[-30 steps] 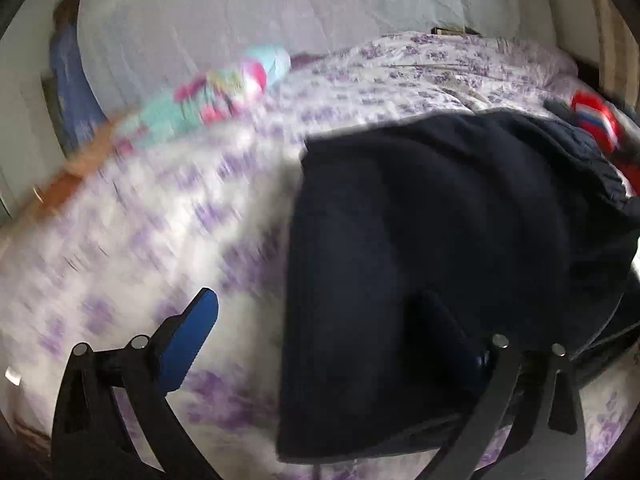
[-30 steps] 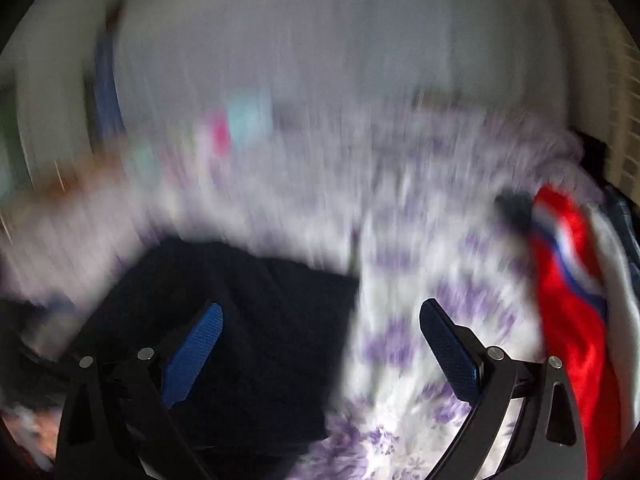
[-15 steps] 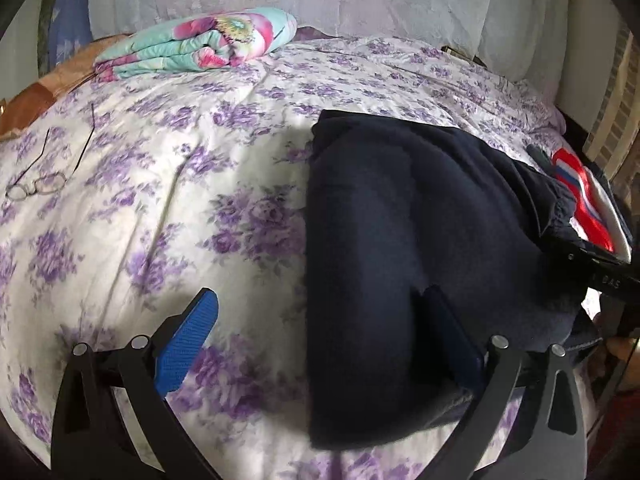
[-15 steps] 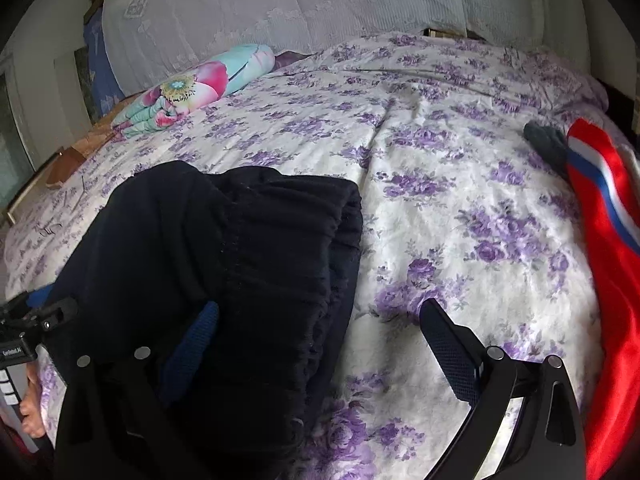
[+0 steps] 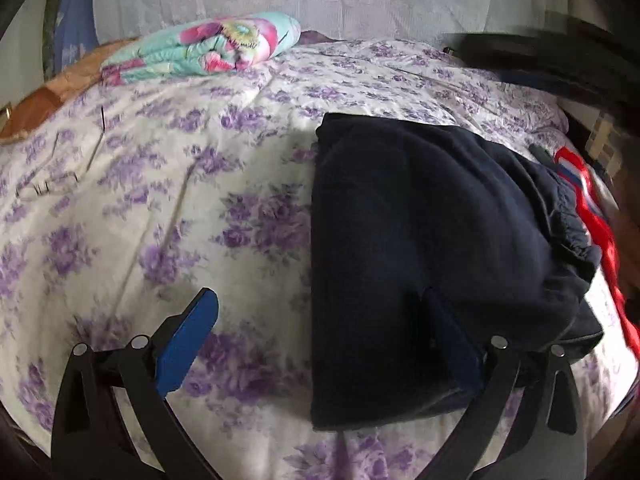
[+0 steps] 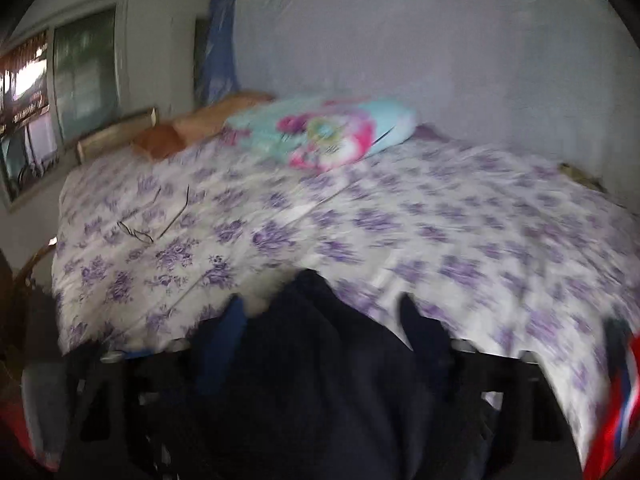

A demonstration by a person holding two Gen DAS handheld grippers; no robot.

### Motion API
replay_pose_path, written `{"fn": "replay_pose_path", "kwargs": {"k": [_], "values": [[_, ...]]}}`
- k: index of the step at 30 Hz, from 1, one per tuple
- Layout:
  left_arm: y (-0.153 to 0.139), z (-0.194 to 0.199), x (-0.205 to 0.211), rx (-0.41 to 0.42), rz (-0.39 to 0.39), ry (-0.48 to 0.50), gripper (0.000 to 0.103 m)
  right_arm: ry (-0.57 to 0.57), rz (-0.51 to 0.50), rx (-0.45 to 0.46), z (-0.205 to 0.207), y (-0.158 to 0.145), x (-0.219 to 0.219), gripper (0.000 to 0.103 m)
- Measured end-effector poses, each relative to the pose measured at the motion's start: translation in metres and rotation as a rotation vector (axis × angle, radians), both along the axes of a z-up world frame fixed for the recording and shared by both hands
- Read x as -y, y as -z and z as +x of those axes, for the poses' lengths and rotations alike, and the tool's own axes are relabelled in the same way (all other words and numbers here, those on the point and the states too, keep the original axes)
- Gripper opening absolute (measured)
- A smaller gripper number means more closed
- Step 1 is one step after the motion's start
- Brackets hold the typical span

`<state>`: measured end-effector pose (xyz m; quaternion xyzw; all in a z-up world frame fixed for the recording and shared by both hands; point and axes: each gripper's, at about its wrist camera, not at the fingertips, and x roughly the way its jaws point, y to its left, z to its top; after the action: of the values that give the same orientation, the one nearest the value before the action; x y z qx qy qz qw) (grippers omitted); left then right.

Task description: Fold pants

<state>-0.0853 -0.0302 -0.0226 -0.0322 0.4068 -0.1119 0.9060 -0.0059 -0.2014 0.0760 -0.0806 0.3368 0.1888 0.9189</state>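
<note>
Moved since the earlier frame: right gripper (image 6: 324, 320), with heavy blur across its whole view. Now looks farther over the bed and more to the left, taking in a window (image 6: 86, 68) not framed before. Jaw spacing appears narrower than earlier. Dark cloth of the navy pants (image 6: 320, 392) fills the gap between the jaws and the whole near field. Cannot tell whether clamped on the cloth or merely passing over it.

Almost unmoved: left gripper (image 5: 318, 296). Jaws wide apart, holding nothing. Left pad over bare bedspread (image 5: 160, 216), right pad over the near left part of the navy pants (image 5: 420, 220).

Position of the pants in the left wrist view: flat on the bedspread, right of centre, as a compact folded block. Straight fold edge on the left, gathered waistband toward the right, near edge by the front of the bed.

Farther out:
- red, white and blue garment (image 5: 592, 216) just right of the pants;
- eyeglasses (image 5: 48, 190) far left, well apart;
- folded floral blanket (image 5: 208, 48) at the far side;
- dark blurred streak (image 5: 540, 60) at the far right, not identifiable.

Assessment: folding judged largely complete, given the compact block. Right-side motion consistent with either a final fold or a withdrawal; not determinable. Check the right edge for loose layers before release.
</note>
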Motion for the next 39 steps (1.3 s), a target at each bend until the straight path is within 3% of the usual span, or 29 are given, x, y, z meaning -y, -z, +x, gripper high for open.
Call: {"fn": "replay_pose_path", "kwargs": {"k": [2,4,7,11,20,22,23,26,28,30,32,33,34,37,39], "values": [[0.004,-0.003,-0.005,-0.016,-0.043,-0.003,0.098,-0.014,0.004,-0.104,0.036,0.015,-0.018,0.039],[0.010,-0.007,-0.009,-0.021,-0.088,-0.011,0.098,-0.008,-0.009,-0.171,0.056,0.031,-0.029,0.037],[0.011,-0.010,-0.009,0.005,-0.086,-0.011,0.098,0.025,-0.057,-0.207,0.074,0.050,-0.035,0.037],[0.012,-0.011,-0.010,0.013,-0.106,-0.005,0.098,0.023,-0.034,-0.294,0.084,0.072,-0.031,0.037],[0.011,-0.012,-0.010,0.018,-0.110,0.000,0.098,-0.018,-0.121,-0.222,0.075,0.067,-0.048,0.030],[0.012,-0.011,-0.009,0.017,-0.110,0.000,0.098,-0.010,-0.142,-0.235,0.080,0.073,-0.051,0.023],[0.012,-0.011,-0.009,0.016,-0.108,0.001,0.098,-0.011,-0.144,-0.236,0.082,0.075,-0.051,0.009],[0.011,-0.013,-0.007,0.015,-0.095,0.005,0.098,-0.011,-0.116,-0.209,0.081,0.070,-0.048,0.002],[0.011,-0.013,-0.007,0.017,-0.089,0.007,0.098,0.022,-0.076,-0.163,0.083,0.056,-0.039,0.002],[0.011,-0.014,-0.006,0.021,-0.078,0.005,0.098,0.081,-0.024,-0.178,0.096,0.052,-0.025,0.000],[0.011,-0.014,-0.006,0.022,-0.074,0.006,0.098,0.115,-0.089,-0.228,0.110,0.075,-0.025,0.000],[0.012,-0.013,-0.006,0.020,-0.073,0.008,0.098,0.121,-0.106,-0.295,0.117,0.095,-0.025,0.000],[0.012,-0.013,-0.006,0.018,-0.072,0.007,0.098,0.127,-0.088,-0.298,0.119,0.097,-0.023,0.000],[0.012,-0.013,-0.008,0.017,-0.080,0.010,0.098,0.162,-0.051,-0.301,0.123,0.089,-0.014,0.000],[0.012,-0.014,-0.008,0.020,-0.083,0.013,0.098,0.154,0.027,-0.231,0.108,0.066,-0.007,0.000]]}}
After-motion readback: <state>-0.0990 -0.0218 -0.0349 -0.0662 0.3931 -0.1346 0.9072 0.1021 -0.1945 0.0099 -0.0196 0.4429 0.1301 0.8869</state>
